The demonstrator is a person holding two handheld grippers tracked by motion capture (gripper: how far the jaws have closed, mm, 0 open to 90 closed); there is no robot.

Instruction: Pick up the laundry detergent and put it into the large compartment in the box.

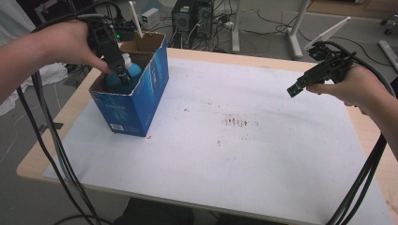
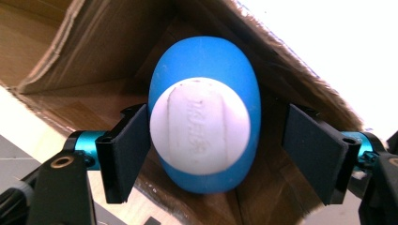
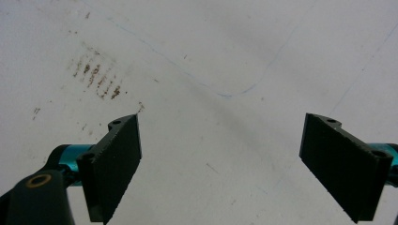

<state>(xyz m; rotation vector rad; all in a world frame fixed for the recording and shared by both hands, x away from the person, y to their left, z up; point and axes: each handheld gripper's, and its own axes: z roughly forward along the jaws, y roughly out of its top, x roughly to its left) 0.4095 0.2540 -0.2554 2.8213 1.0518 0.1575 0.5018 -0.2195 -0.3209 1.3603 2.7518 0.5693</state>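
Observation:
A blue bottle (image 1: 134,70) with a white cap (image 2: 199,124) stands upright inside an open blue cardboard box (image 1: 136,110) at the table's back left. My left gripper (image 1: 123,75) reaches down into the box, its jaws on either side of the bottle's top. In the left gripper view the left gripper (image 2: 218,154) is open: one pad sits right beside the cap, and a clear gap separates the other pad from the bottle. Brown box walls (image 2: 94,47) surround it. My right gripper (image 1: 294,89) hovers open and empty over the table's right side, also seen as the right gripper (image 3: 225,159).
A white sheet (image 1: 263,154) covers the wooden table and has brown stains (image 1: 234,122) near its middle. Thick black cables (image 1: 51,140) trail from both grippers past the table's edges. Computer towers (image 1: 192,16) and table legs stand on the floor behind.

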